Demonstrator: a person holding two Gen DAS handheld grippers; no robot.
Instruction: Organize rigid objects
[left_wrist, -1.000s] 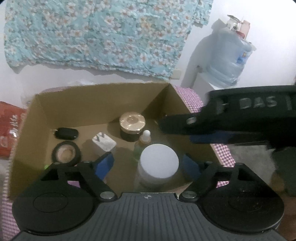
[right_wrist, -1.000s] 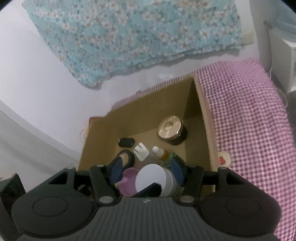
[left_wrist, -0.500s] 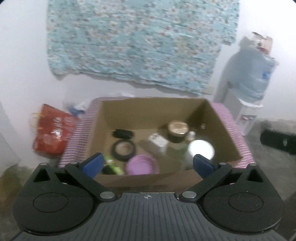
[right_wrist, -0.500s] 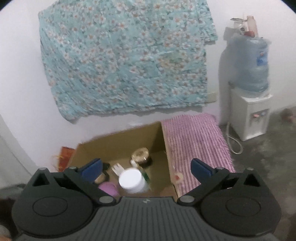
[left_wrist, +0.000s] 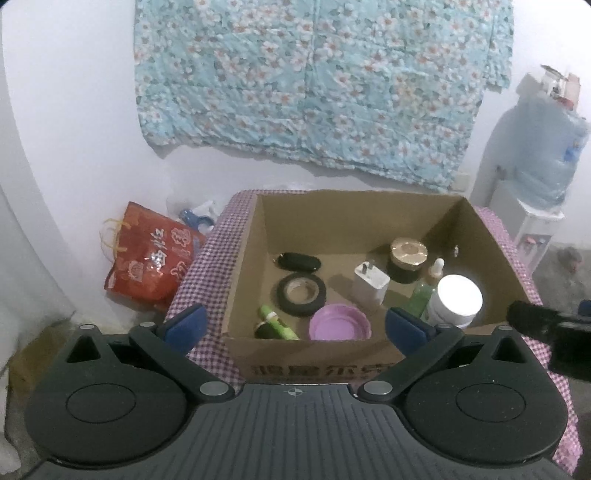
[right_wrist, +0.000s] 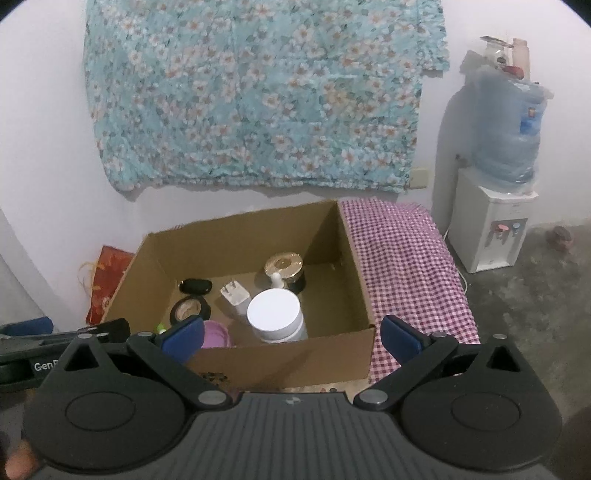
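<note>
Holding both tongs wide apart and empty, we have the left tongs (left_wrist: 293, 326) and the right tongs (right_wrist: 291, 338) hanging in front of the cardboard box (left_wrist: 314, 356), clear of its near wall. The box sits on a surface covered in purple checked cloth (right_wrist: 406, 266).

Inside the box, from the left view, we see a white-lidded jar (left_wrist: 458, 299) in the near right corner, with a green dropper bottle (left_wrist: 424, 295) leaning just beside it. Behind those stands a dark jar with a gold lid (left_wrist: 408, 256). A white plug adapter (left_wrist: 371, 282) lies near the middle, a roll of black tape (left_wrist: 301, 293) lies flat to its left, and a small black oval case (left_wrist: 298, 261) rests near the back left. Along the near wall we find a purple lid (left_wrist: 339, 325) and a green tube (left_wrist: 275, 325) beside it.

Beyond the box, a red bag (left_wrist: 151, 258) leans on the floor at the left, a floral cloth (left_wrist: 317, 85) hangs on the wall, and a water dispenser (right_wrist: 495, 221) stands at the right.
</note>
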